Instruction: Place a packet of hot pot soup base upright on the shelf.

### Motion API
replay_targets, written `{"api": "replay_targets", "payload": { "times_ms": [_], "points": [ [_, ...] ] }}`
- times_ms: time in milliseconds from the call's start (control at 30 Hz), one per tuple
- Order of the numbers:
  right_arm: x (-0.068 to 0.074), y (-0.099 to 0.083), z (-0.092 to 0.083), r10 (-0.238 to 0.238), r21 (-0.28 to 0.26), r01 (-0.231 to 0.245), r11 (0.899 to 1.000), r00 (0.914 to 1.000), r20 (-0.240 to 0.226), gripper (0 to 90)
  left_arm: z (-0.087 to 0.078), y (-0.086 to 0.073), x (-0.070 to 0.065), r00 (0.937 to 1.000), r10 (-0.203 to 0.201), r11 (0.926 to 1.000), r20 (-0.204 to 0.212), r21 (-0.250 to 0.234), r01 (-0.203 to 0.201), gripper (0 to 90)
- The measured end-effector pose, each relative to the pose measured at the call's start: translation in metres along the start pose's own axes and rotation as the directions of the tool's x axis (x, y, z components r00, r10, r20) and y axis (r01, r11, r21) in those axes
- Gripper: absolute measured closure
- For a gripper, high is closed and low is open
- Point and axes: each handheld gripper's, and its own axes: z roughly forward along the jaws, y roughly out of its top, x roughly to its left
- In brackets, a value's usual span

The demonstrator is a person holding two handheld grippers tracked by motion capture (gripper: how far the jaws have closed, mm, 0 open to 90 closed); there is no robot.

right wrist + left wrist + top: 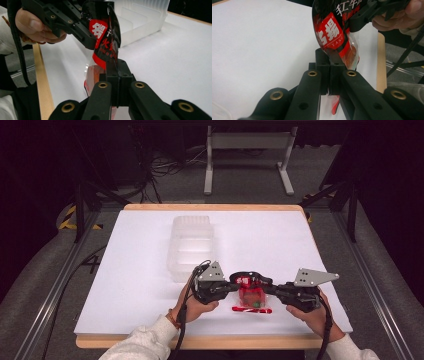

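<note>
Two grippers clamp one red-and-black snack packet [251,292] between them: the left gripper [234,286] has its jaws closed on the packet's left edge, the right gripper [267,288] on its right edge. The packet hangs upright (printed white characters visible) above the near edge of the white tabletop [130,270]. Behind it, near the tabletop's middle, stands a clear plastic container [192,247].

The table [140,270] has a white top with a wooden border along its far and near edges. A clear plastic container [191,247] stands directly on it, a bit left of the middle, closer to the far edge than to the near edge.
</note>
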Motion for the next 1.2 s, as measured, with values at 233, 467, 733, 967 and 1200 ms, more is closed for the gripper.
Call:
{"api": "replay_targets", "payload": {
  "times_ms": [233,467,733,967,1200],
  "points": [
    [0.003,0.004,0.0,-0.023,-0.013,0.023,1.0,0.9994,0.025,89.8,-0.002,0.006,0.0,0.9995,0.025,0.9997,-0.021,-0.007,-0.025,88.3],
    [0.004,0.014,-0.001,-0.054,-0.019,0.055,0.998,0.9973,0.05,89.7,-0.006,0.016,0.003,0.9978,0.051,0.9986,-0.042,-0.009,-0.051,88.4],
    [-0.003,0.035,0.007,-0.078,-0.036,0.081,0.996,0.9934,0.083,89.6,-0.013,0.034,0.02,0.9952,0.046,0.9987,-0.087,-0.016,-0.048,88.3],
    [-0.008,0.056,0.015,-0.093,-0.053,0.098,0.994,0.9908,0.099,89.5,-0.024,0.047,0.032,0.9903,0.05,0.998,-0.129,-0.032,-0.055,88.4],
    [-0.021,0.091,0.039,-0.102,-0.058,0.109,0.992,0.9883,0.113,89.5,-0.045,0.054,0.064,0.9852,0.041,0.9956,-0.166,-0.076,-0.055,88.5]
  ]
}}
